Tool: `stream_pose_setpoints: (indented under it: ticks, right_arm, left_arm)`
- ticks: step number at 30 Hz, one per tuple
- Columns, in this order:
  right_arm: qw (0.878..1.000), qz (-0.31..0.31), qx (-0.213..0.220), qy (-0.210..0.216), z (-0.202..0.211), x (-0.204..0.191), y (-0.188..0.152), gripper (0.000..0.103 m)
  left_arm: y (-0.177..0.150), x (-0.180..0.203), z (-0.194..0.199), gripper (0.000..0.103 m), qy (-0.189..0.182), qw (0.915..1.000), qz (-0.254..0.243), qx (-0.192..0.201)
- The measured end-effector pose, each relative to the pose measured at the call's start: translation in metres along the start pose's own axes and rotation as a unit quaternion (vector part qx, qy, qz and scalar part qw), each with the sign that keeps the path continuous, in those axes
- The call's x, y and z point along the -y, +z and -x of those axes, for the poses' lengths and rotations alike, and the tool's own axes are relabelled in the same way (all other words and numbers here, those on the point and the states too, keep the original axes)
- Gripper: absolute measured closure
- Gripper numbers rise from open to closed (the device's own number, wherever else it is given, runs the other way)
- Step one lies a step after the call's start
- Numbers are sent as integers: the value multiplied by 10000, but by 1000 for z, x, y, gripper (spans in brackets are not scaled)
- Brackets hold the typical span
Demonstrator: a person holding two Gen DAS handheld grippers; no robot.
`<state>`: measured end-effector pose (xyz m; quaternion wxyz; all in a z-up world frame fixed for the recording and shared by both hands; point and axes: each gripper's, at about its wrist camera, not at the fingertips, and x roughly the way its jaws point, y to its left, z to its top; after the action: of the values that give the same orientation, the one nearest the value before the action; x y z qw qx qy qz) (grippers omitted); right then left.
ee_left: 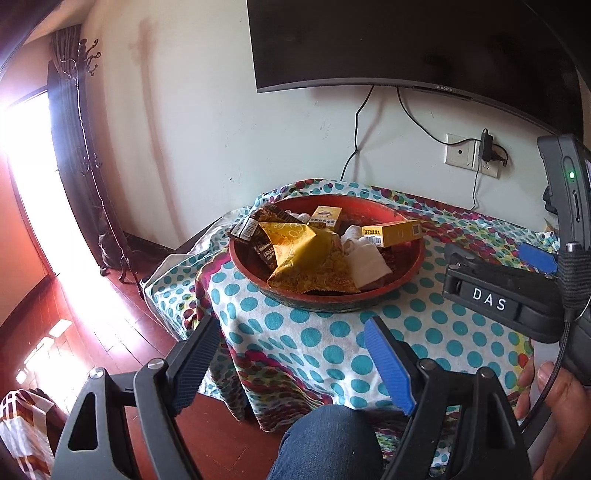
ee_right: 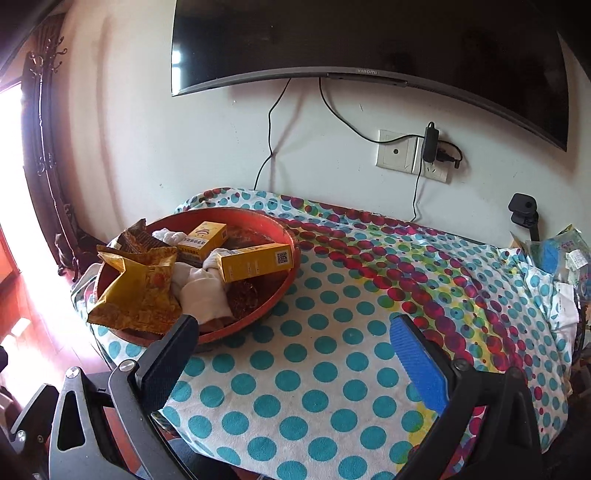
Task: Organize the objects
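Both tongs — left (ee_left: pixel 295 363), right (ee_right: pixel 301 354) — gape wide, empty, near the seemingly full red bowl (ee_right: pixel 284 291).

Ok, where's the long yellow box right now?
The long yellow box lies in the red bowl, on its right side against the rim, propped on the white cloth; the smaller yellow box sits just behind it.

A pale, streaked plaster wall (ee_right: pixel 155 122) carries a dark flat-screen television (ee_right: pixel 369 33) above a white socket plate (ee_right: pixel 399 151) with black cables hanging down. At the left, harsh daylight pours through a window (ee_left: pixel 26 177) beside a dark wrought-iron coat stand (ee_left: pixel 83 122) onto reddish wooden floorboards (ee_left: pixel 110 332). A cloth with teal and red dots (ee_right: pixel 332 350) covers the table.
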<state>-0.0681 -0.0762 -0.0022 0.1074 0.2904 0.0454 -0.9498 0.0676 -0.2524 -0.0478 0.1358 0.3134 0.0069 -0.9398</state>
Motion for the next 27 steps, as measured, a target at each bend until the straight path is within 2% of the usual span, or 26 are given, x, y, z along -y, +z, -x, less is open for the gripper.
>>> stream_pose_setpoints:
  ticks: [12,16,20,22,25,27]
  right_arm:
    - [9997,-42,187,155,22,5,3,0]
    - [9997,-39,192,168,23,4,2,0]
    - [9997,-48,182,180,24,4,1,0]
    - [9997,-17,160,170,24,3,0,0]
    - [9997,-7,172,167,25,2,-2,0]
    - [9997,-5,153,164,24,1,-2,0]
  left_arm:
    - [0,11,19,21,-1,9998,-99,158]
    - [0,8,20,21,96,9998,-21,191]
    - [-3,3,19,17,19,9997,161,196]
    - [-4,1,21,17,-50,9994,198,291]
    - [-5,1,29,16,68,9982,150,569]
    - [-5,3,31,15,7,9981,132,596]
